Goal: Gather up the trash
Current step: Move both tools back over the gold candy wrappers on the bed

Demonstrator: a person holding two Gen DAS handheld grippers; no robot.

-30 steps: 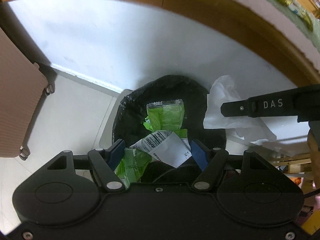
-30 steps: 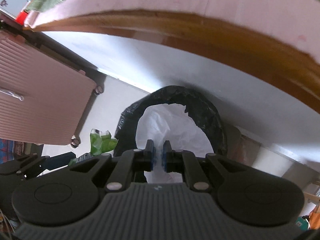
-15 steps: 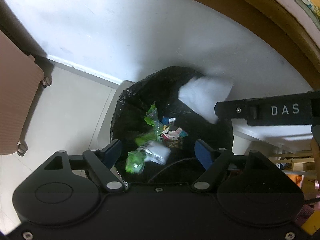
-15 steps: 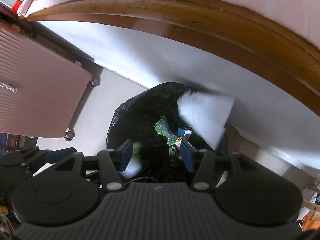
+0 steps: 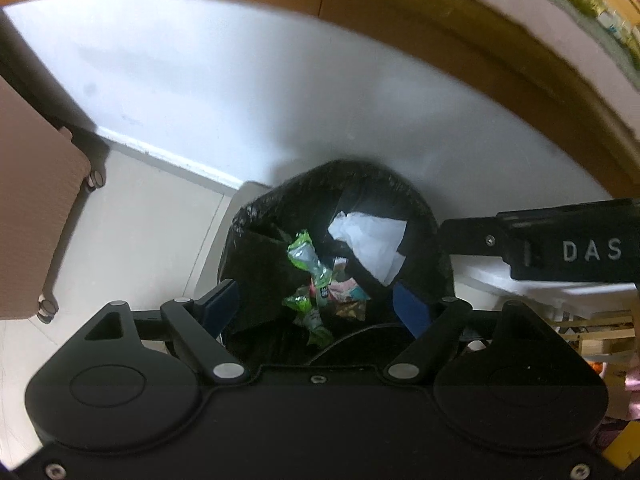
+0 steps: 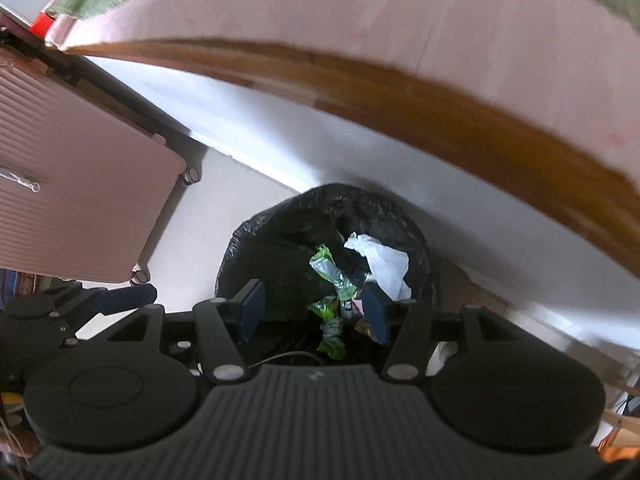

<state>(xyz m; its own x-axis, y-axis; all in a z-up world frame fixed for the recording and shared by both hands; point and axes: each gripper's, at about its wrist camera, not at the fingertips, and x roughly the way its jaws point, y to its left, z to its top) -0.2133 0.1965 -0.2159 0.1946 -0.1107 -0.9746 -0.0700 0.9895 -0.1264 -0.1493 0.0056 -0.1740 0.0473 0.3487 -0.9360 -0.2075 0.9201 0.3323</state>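
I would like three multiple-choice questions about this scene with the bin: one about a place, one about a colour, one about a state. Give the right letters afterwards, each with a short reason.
1. Where does the white tissue lie?
A. on the floor
B. inside the bin bag
C. between the right gripper's fingers

2. What colour is the bin bag?
A. black
B. blue
C. white

3. In what state is the right gripper?
A. shut on the tissue
B. shut with nothing in it
C. open with nothing held

Answers:
1 B: the tissue rests in the bag beside the green wrappers.
2 A: its crinkled rim is black in both views.
3 C: its blue pads stand apart, nothing gripped.
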